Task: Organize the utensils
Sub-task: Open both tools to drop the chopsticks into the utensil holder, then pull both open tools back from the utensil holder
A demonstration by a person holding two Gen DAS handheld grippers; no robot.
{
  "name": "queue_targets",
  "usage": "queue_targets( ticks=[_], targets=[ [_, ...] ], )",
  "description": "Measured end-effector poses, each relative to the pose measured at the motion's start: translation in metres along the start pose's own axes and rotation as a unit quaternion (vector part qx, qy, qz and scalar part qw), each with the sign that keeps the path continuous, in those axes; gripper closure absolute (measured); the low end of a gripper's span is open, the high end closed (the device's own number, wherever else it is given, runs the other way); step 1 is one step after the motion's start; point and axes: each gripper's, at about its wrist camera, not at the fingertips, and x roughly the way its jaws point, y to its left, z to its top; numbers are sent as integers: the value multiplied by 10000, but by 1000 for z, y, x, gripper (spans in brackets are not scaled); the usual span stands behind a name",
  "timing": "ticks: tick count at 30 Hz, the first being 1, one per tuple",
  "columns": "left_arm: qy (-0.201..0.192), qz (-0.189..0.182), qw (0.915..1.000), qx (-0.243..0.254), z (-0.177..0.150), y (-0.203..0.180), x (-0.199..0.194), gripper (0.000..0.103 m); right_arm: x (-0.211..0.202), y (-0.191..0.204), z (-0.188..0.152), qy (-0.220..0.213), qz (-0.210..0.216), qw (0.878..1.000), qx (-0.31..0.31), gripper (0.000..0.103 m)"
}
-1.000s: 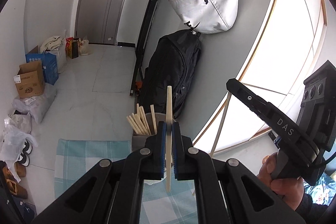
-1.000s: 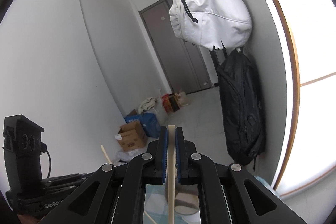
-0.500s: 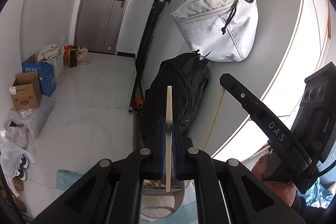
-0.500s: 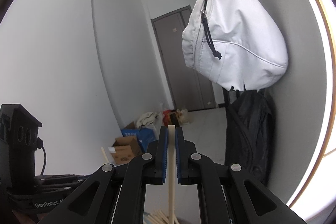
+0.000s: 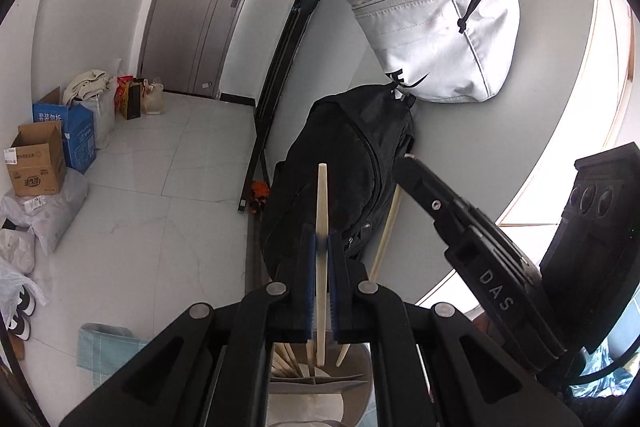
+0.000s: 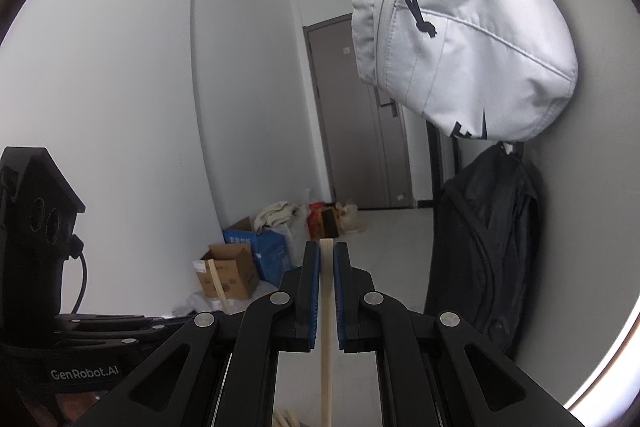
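A grey door (image 5: 200, 3) stands at the far end of a pale tiled floor (image 5: 160, 155). Left of the door, cardboard boxes (image 5: 36, 159), a blue box (image 5: 76, 135) and bags sit along the white wall (image 6: 120, 87). Right of the door, a white bag (image 5: 436, 27) hangs on the wall above a black backpack (image 5: 344, 163). Bright daylight comes from a window (image 5: 560, 147) further right.

A chopstick (image 5: 322, 211) stands upright between the pads of the left gripper (image 5: 321, 251), above a divided utensil holder (image 5: 320, 383) with more chopsticks (image 5: 286, 357) in it. Behind, a backpack (image 5: 352, 155) hangs below a sling bag (image 5: 436, 27); boxes (image 5: 36, 163) sit left on the floor (image 5: 160, 211).
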Motion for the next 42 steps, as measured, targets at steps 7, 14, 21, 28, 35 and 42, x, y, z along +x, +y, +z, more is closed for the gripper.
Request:
queue_targets(
  ticks=[7,14,21,28,35,42],
  targets=[
    [-27,-85,10000,14,-13,2,7,101,1,-5,-18,156,110,9998,38,97],
    [348,-183,9992,105,-22,4,14,101,4,-3,-27,389,363,9986,2,96],
    [877,-367,9951,-281,-24,16,22,101,5,-9,-33,859,681,9932,394,94],
    [1065,-315,9932,-345,-24,18,10,95,-10,-1,-44,1186,855,9884,413,94],
    [882,-67,9951,-434,-23,20,-10,75,-37,4,-56,1302,710,9875,528,93],
    [722,263,9966,-303,-23,11,-31,68,-63,10,-59,1262,580,9875,743,60]
  ],
)
